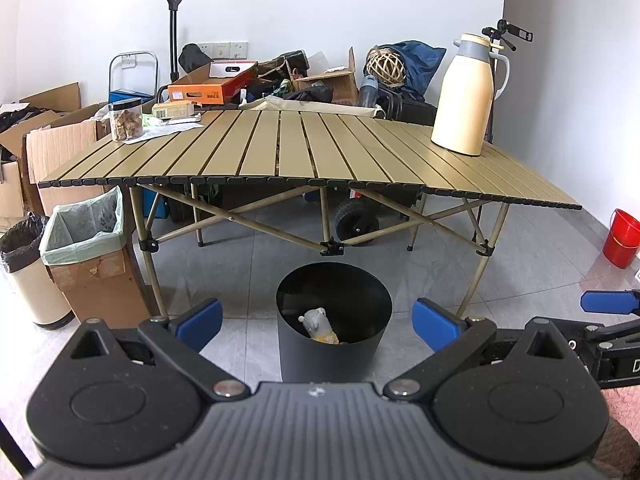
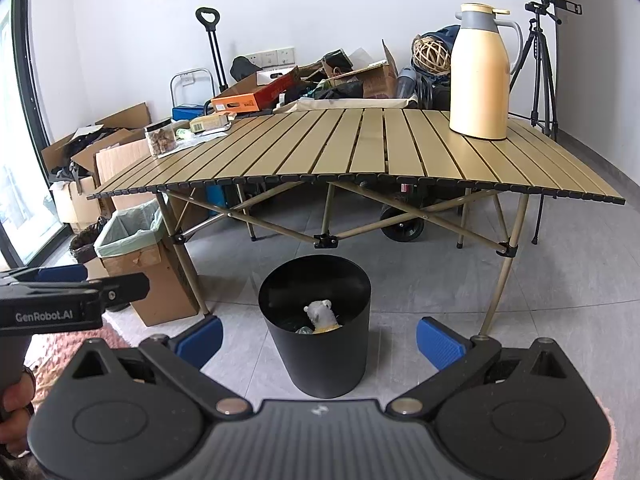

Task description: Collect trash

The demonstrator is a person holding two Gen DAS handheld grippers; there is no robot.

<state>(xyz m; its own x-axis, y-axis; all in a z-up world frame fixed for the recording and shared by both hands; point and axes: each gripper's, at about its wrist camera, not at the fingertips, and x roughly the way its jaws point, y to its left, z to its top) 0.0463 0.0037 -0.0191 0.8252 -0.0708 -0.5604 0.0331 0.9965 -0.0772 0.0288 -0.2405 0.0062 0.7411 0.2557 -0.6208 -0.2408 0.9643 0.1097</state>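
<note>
A black round bin [image 1: 334, 344] [image 2: 318, 344] stands on the grey floor in front of the folding table. Crumpled trash [image 1: 318, 322] [image 2: 320, 314], grey-white with a yellow part, lies inside it. My left gripper [image 1: 318, 322] is open, its blue pads [image 1: 200, 322] spread wide on either side of the bin, nothing between them. My right gripper [image 2: 320, 334] is open too, pads [image 2: 440, 342] apart around the bin, empty. Each gripper shows in the other's view: the right one [image 1: 608, 302] at the far right, the left one [image 2: 60, 276] at the far left.
The slatted table [image 1: 320, 148] [image 2: 400, 152] carries a cream thermos jug [image 1: 466, 96] [image 2: 480, 76], a jar of snacks [image 1: 126, 120] and papers. A lined cardboard box bin [image 1: 86, 248] [image 2: 136, 248] and a cream bin [image 1: 28, 272] stand left. A red bucket [image 1: 622, 238] sits right; clutter and a tripod [image 2: 540, 64] behind.
</note>
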